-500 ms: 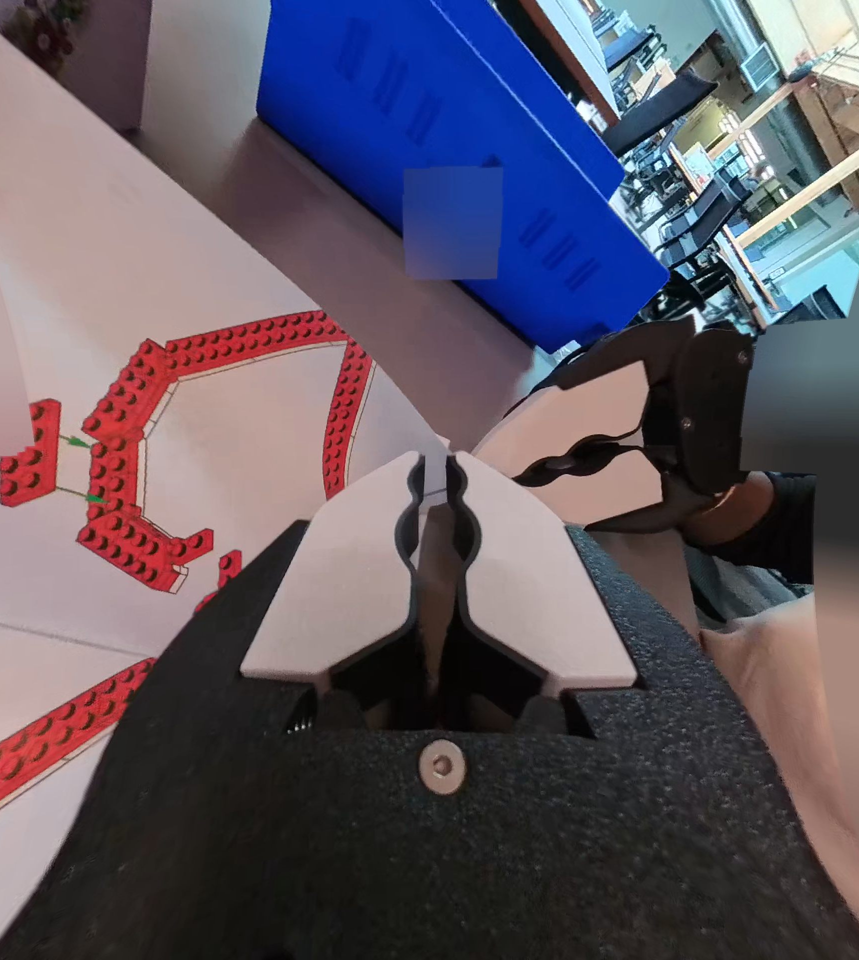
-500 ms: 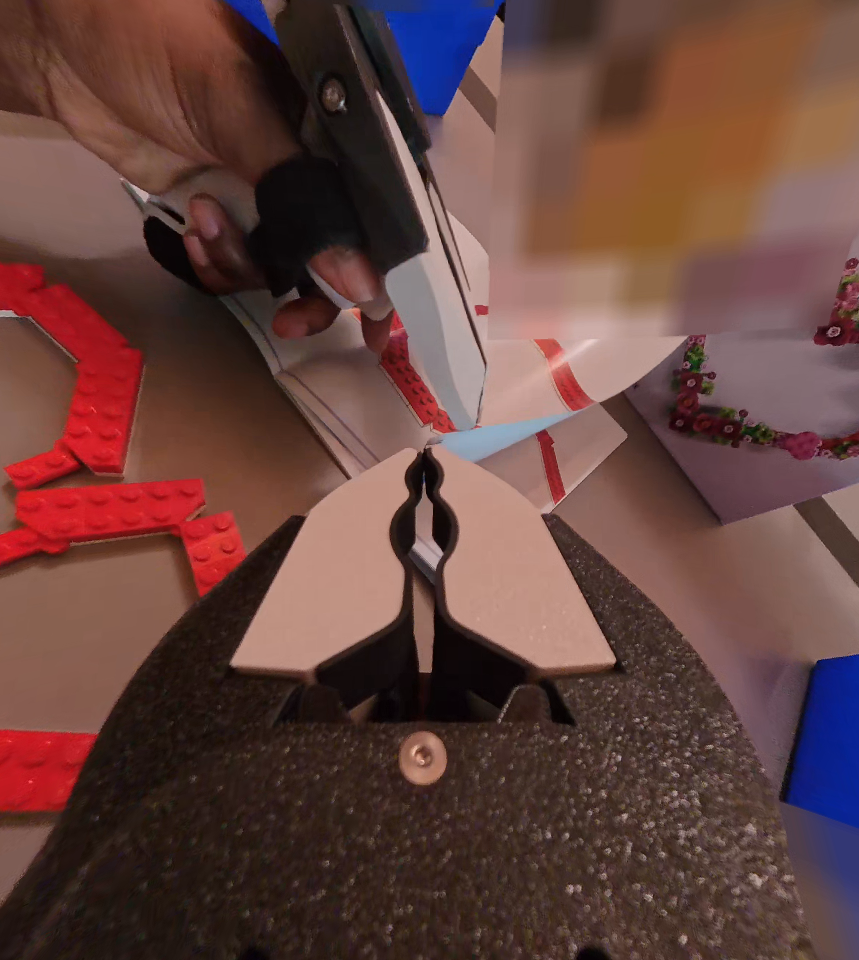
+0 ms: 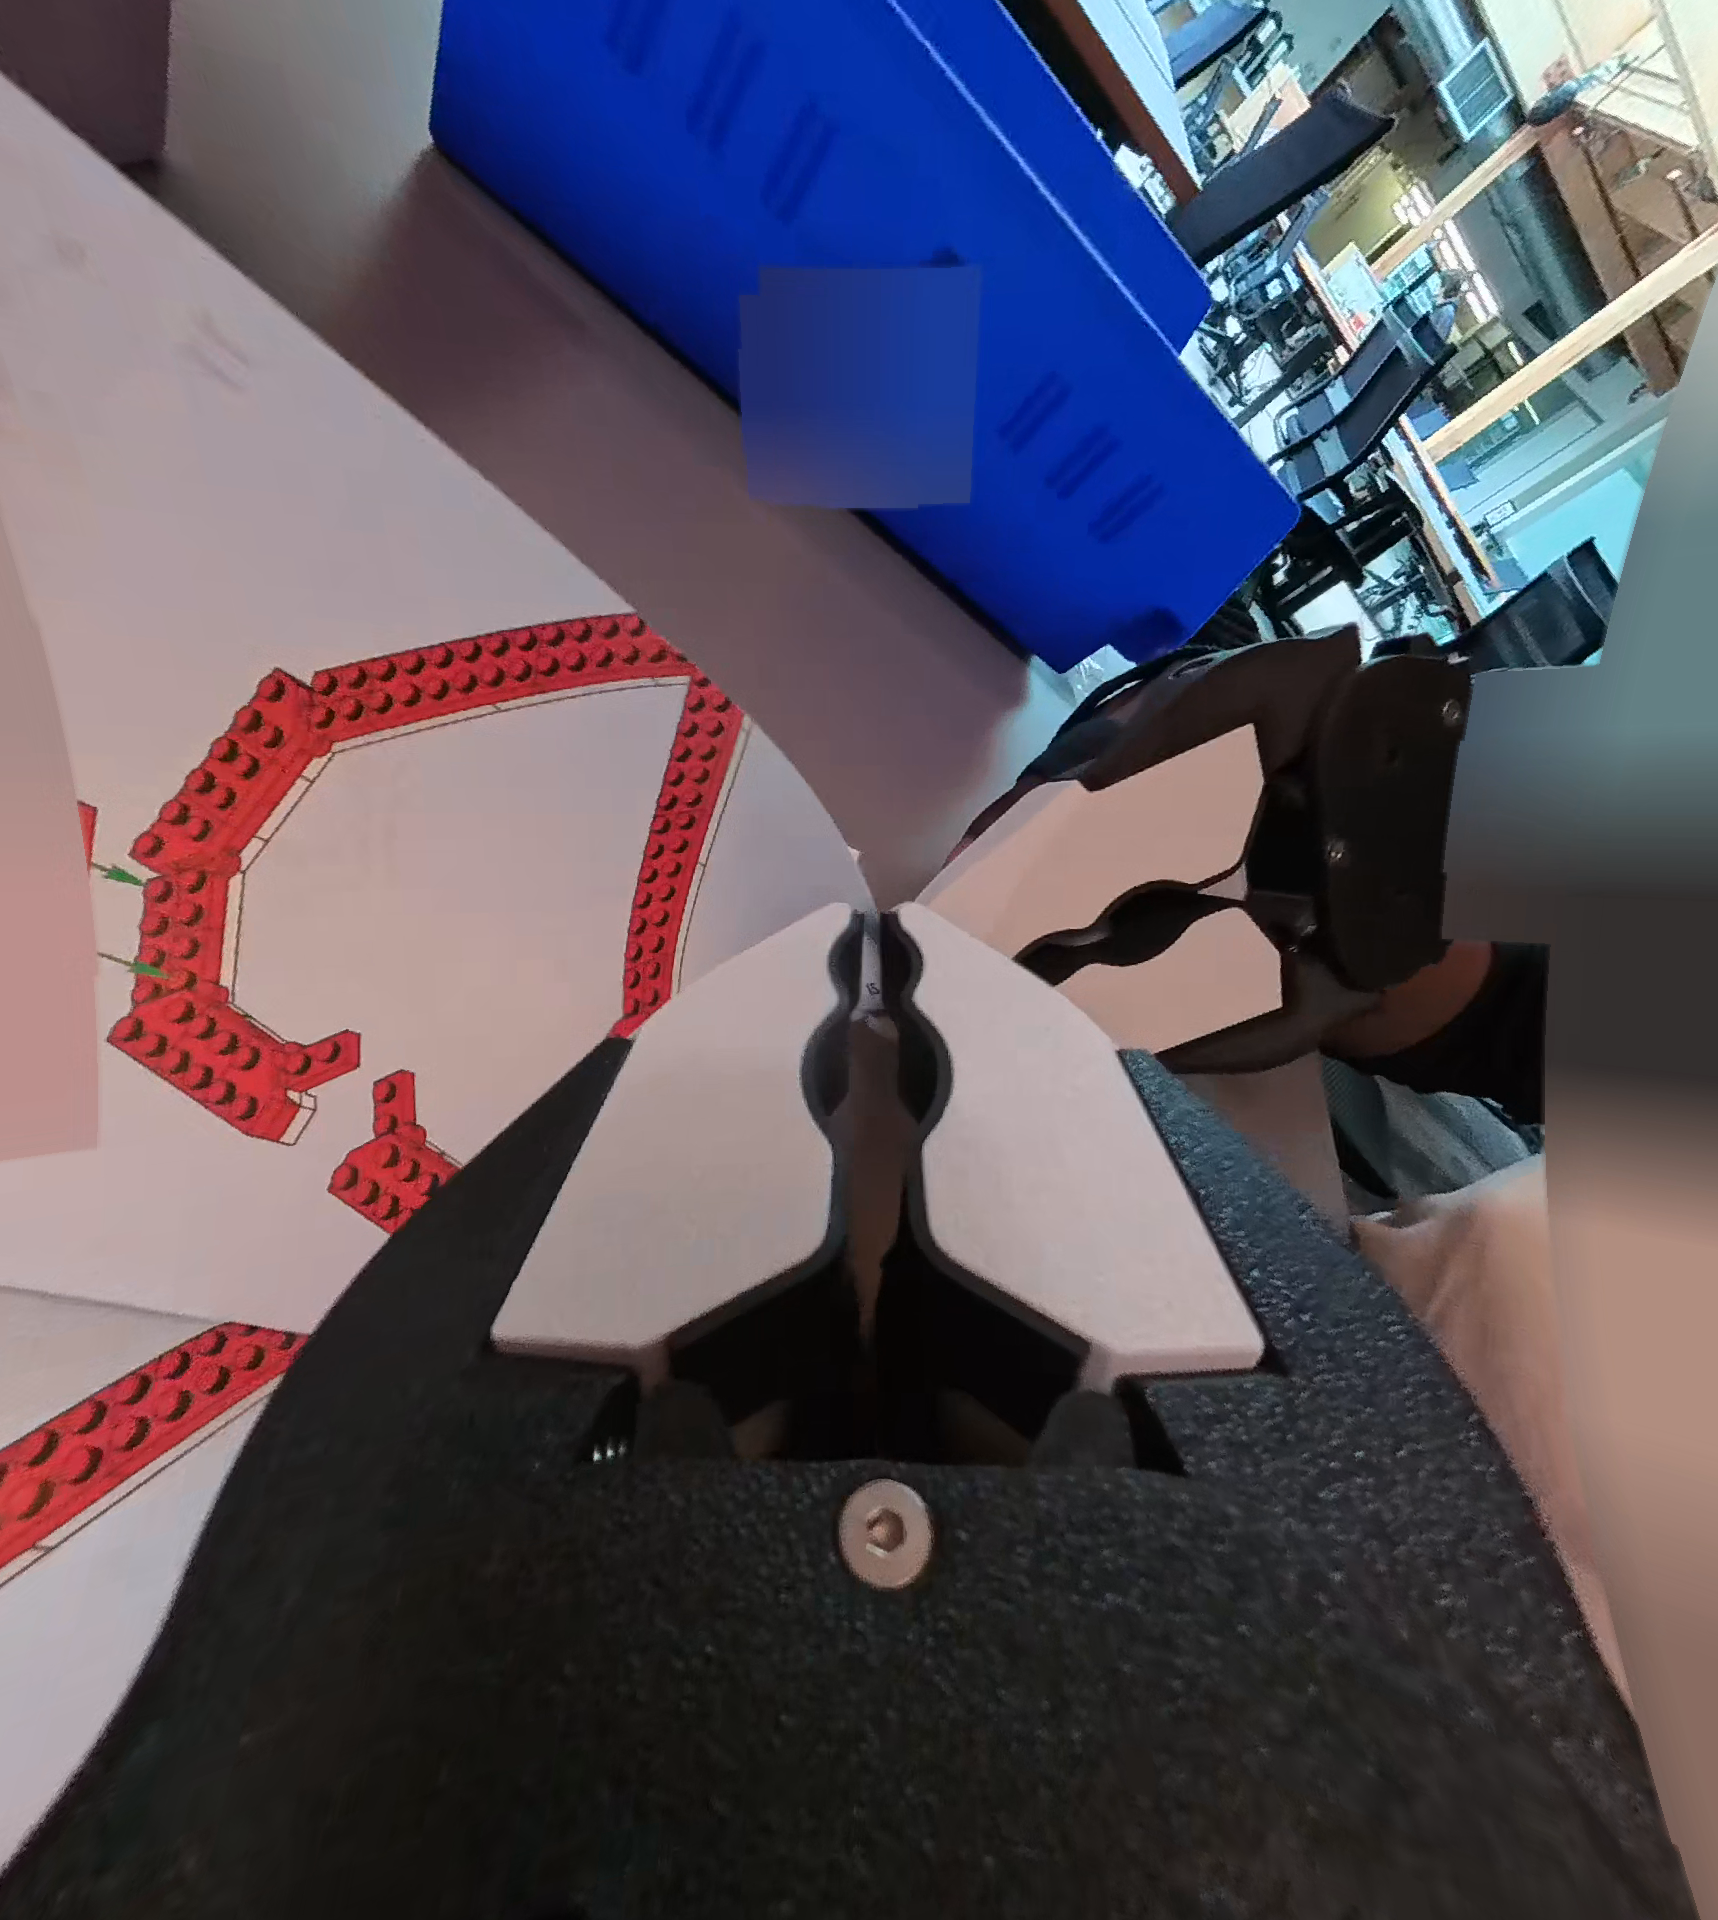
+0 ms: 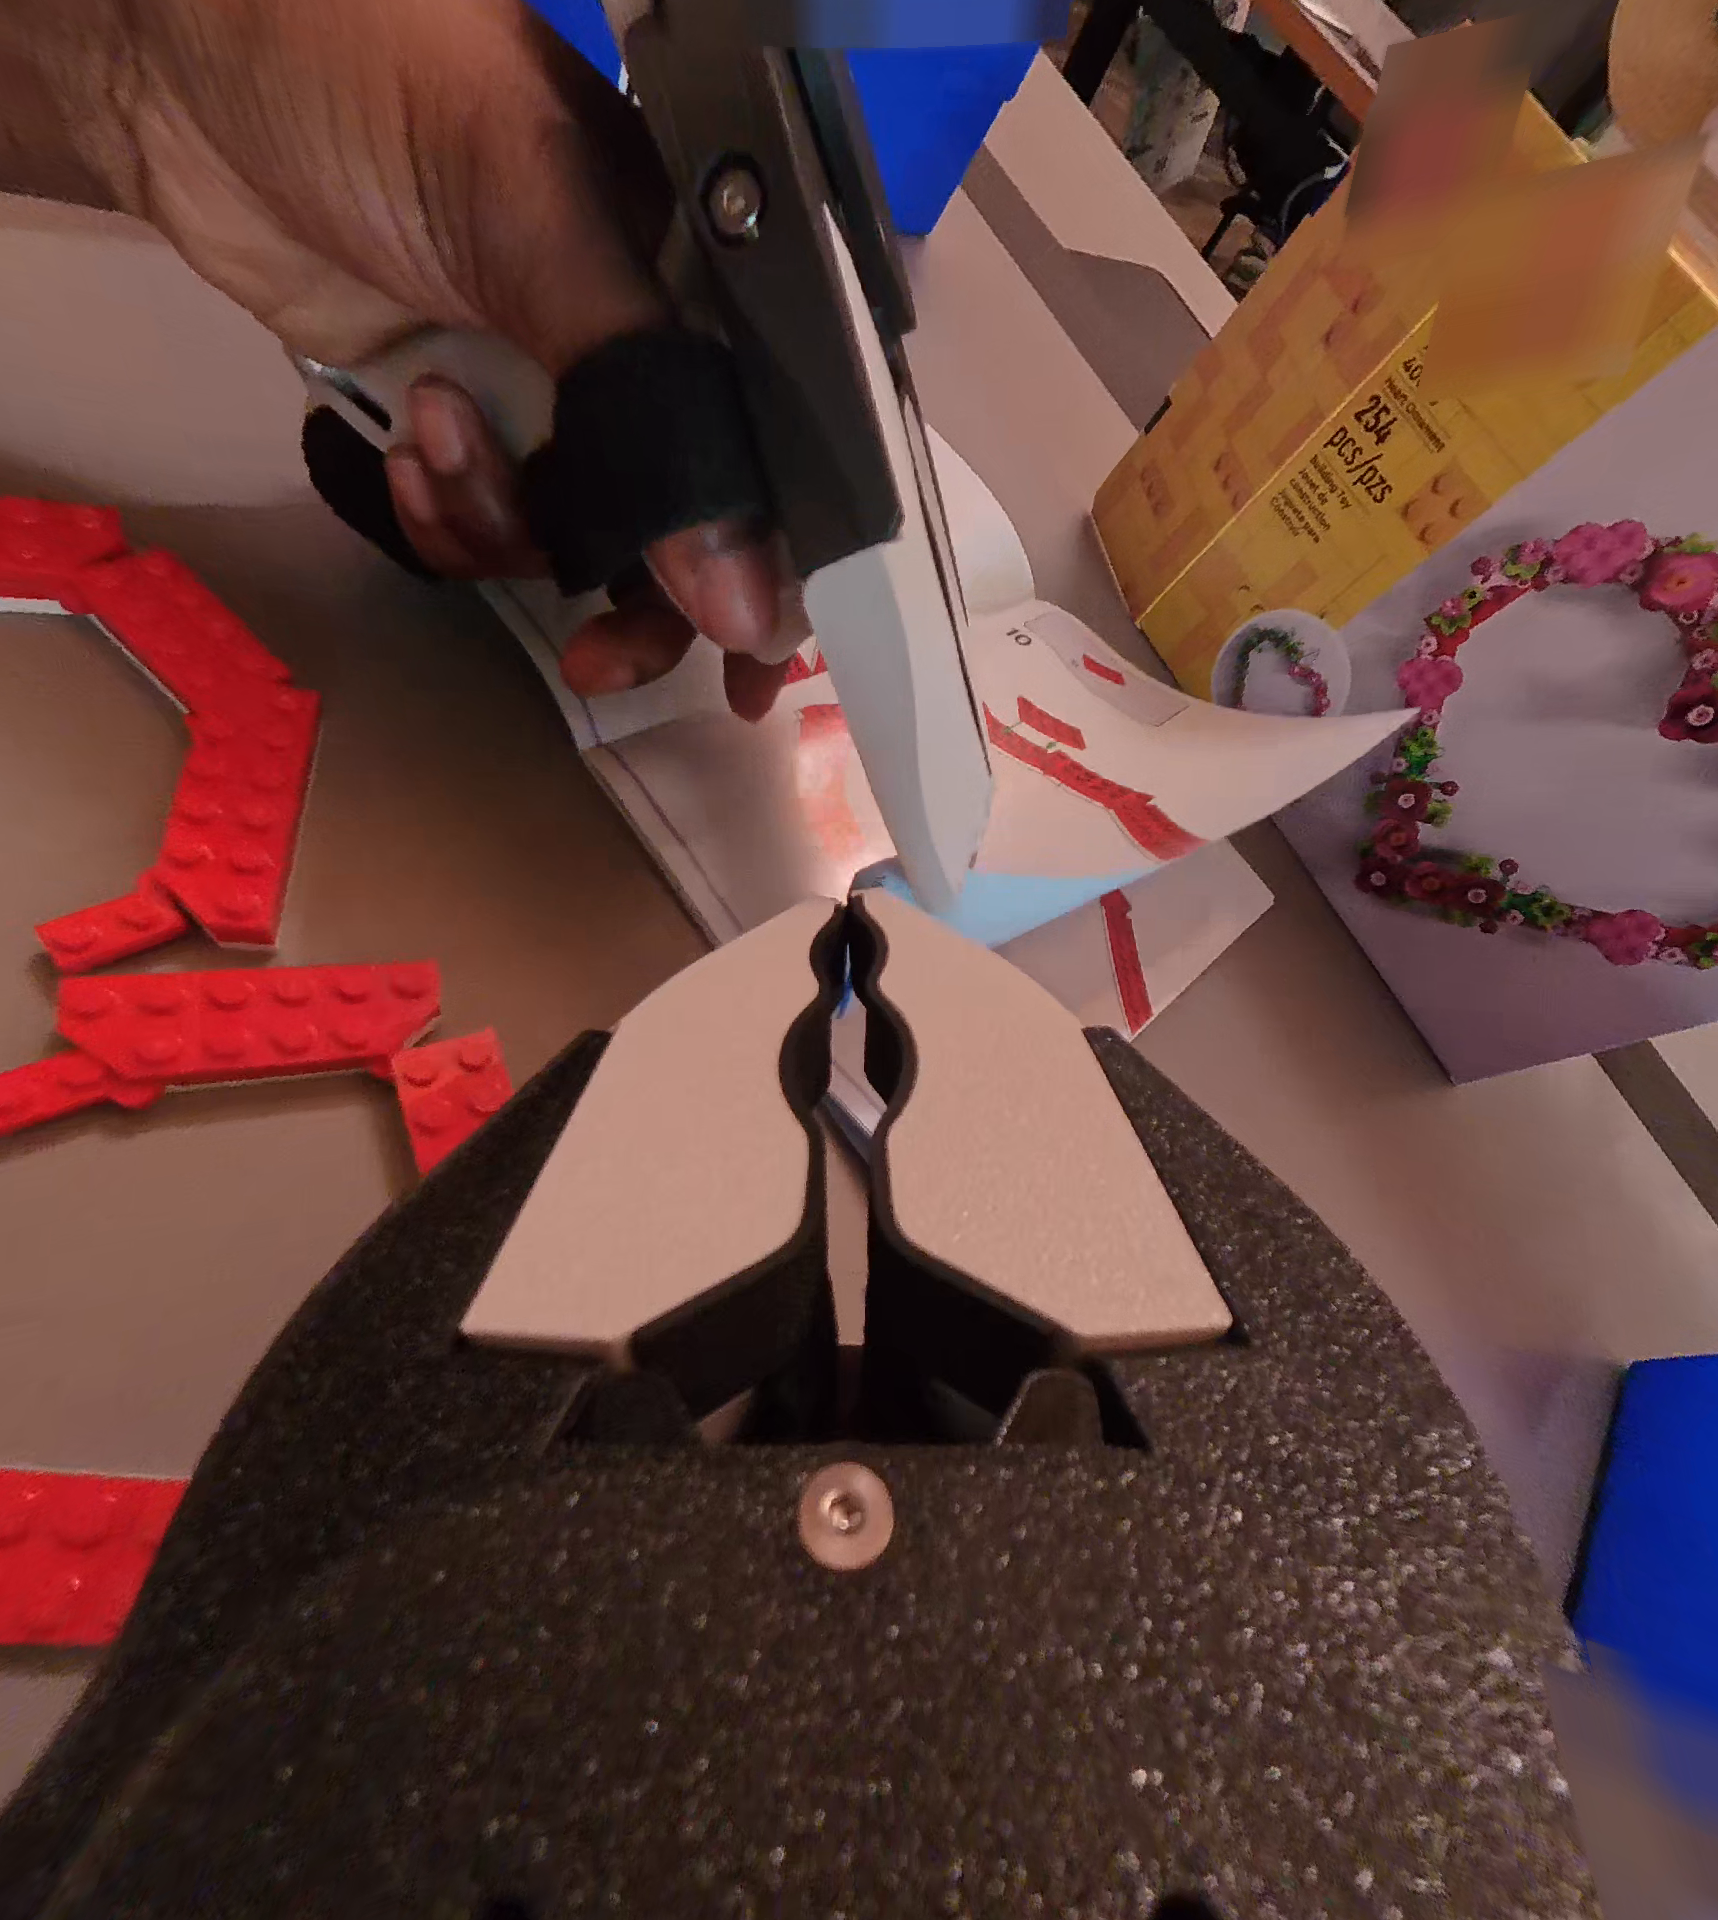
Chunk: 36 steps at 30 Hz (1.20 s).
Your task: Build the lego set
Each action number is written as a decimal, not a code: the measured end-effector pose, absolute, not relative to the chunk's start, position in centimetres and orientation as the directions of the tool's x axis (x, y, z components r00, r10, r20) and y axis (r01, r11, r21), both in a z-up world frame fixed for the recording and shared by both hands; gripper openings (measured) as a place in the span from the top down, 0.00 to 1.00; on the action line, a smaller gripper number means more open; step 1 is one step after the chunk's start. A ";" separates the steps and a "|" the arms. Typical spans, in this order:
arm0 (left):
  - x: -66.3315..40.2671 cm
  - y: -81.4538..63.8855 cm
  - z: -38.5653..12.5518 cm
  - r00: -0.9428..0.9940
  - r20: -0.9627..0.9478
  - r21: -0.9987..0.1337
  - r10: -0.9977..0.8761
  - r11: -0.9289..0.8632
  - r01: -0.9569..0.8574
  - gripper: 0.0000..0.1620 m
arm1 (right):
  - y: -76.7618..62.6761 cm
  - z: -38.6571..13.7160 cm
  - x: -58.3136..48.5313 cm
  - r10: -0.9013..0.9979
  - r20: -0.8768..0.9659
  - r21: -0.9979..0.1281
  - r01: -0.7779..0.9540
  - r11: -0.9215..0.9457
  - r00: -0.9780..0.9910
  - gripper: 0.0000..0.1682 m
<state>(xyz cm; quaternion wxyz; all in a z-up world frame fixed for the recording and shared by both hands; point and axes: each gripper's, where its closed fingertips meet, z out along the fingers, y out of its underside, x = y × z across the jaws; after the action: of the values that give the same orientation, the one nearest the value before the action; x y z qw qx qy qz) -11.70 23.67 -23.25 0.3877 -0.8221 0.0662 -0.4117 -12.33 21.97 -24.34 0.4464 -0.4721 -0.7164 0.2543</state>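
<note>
The instruction booklet [image 4: 1094,748] lies open on the table, and one page [image 3: 419,831] with red brick drawings curls upward. My left gripper [image 3: 870,925] is shut on that page's edge, with paper showing between its fingers. In the right wrist view it comes down from above in a person's hand [image 4: 367,208], with its tip [image 4: 928,862] just past my right gripper [image 4: 850,914]. My right gripper is shut on a booklet page edge and also shows in the left wrist view [image 3: 1135,925]. Red Lego plates joined in an arc [image 4: 231,748] lie to the left.
A separate red plate piece [image 4: 242,1018] and another red plate [image 4: 13,1548] lie at the left. A yellow box [image 4: 1354,416] and a white box with a flower heart [image 4: 1613,779] stand at the right. There is a blue bin behind [image 3: 834,260] and a blue bin corner [image 4: 1707,1507]. The separate red plate piece [image 4: 242,1018] sits 9 centimetres or so from the ends of my right fingers.
The lifted page has curled further up and out to the right. Both grippers stay shut, tips close together.
</note>
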 end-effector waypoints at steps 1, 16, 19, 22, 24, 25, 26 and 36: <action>-11.8 23.6 -23.2 0.652 0.622 -0.697 -0.435 -0.687 0.207 0.99 | 21.9 -24.3 -12.4 0.902 0.403 -0.786 0.447 0.428 -0.155 1.00; -14.4 21.2 -20.6 0.735 0.535 -0.762 -0.416 -0.614 0.206 1.00 | 22.2 -23.5 -11.8 0.928 0.356 -0.833 0.411 0.370 -0.113 0.98; -16.2 19.9 -20.6 0.816 0.461 -0.771 -0.349 -0.612 0.174 1.00 | 22.4 -23.8 -11.4 0.934 0.341 -0.833 0.426 0.354 -0.109 0.97; -18.5 18.1 -21.1 0.902 0.368 -0.743 -0.227 -0.655 0.139 1.00 | 22.5 -23.9 -11.1 0.939 0.329 -0.835 0.432 0.340 -0.105 0.97; -20.2 17.0 -21.1 0.953 0.262 -0.736 -0.150 -0.670 0.097 1.00 | 22.5 -23.9 -11.1 0.948 0.299 -0.842 0.439 0.315 -0.107 0.97; -21.0 16.5 -21.2 0.972 0.205 -0.728 -0.113 -0.682 0.075 1.00 | 22.4 -24.0 -11.1 0.953 0.284 -0.844 0.442 0.302 -0.108 0.97; -21.9 16.0 -21.4 0.987 0.140 -0.716 -0.074 -0.696 0.050 1.00 | 22.4 -24.0 -11.1 0.957 0.270 -0.846 0.446 0.290 -0.110 0.96; -27.3 12.4 -23.3 0.867 -0.496 -0.414 0.051 -0.891 -0.184 1.00 | 22.7 -25.0 -10.8 0.977 0.183 -0.835 0.507 0.213 -0.110 0.95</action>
<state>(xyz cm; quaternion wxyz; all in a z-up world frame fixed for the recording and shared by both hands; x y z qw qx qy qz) -27.26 12.40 -23.35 0.2304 -0.9382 0.0354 0.2557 -10.76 22.66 -25.04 0.3824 -0.5468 -0.6785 0.3073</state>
